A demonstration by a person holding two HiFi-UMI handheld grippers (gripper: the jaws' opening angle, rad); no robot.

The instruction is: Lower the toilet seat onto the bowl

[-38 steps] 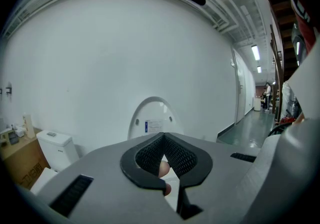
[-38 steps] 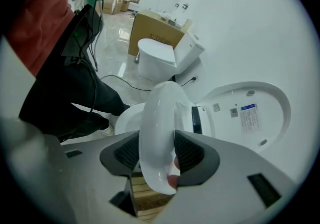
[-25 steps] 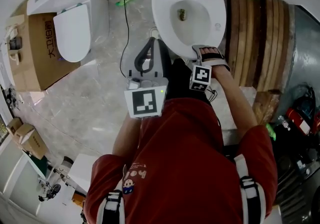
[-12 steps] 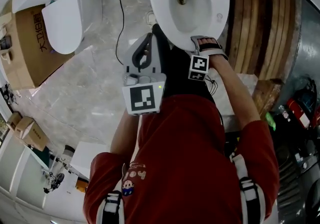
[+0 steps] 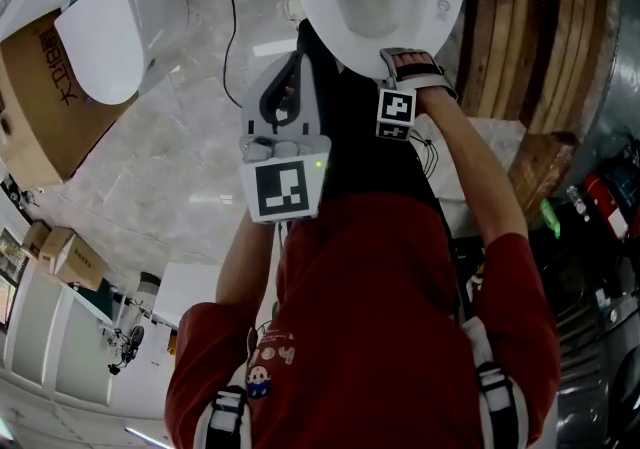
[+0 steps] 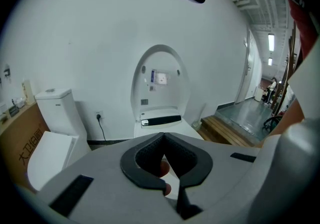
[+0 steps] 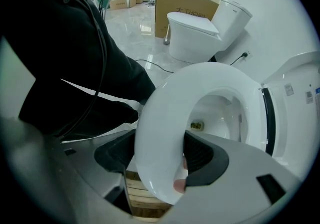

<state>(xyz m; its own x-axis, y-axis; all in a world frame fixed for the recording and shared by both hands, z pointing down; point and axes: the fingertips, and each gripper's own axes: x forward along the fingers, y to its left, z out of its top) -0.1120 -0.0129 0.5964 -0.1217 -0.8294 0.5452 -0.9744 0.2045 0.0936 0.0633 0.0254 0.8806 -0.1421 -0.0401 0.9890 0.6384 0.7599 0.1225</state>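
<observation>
The toilet bowl [image 7: 222,113] holds only a small brownish thing [image 7: 196,125] down at its drain. The toilet seat [image 7: 160,133], a glossy white oval ring, sits low over that bowl with the lid [image 7: 295,93] upright behind; I can't tell whether it rests on the rim. Your right gripper [image 7: 157,175] has its jaws spread wide. They have just been opening, and the seat's front edge lies between them. Your left gripper [image 6: 172,190] is pressed together on nothing, off to the side of the bowl.
</observation>
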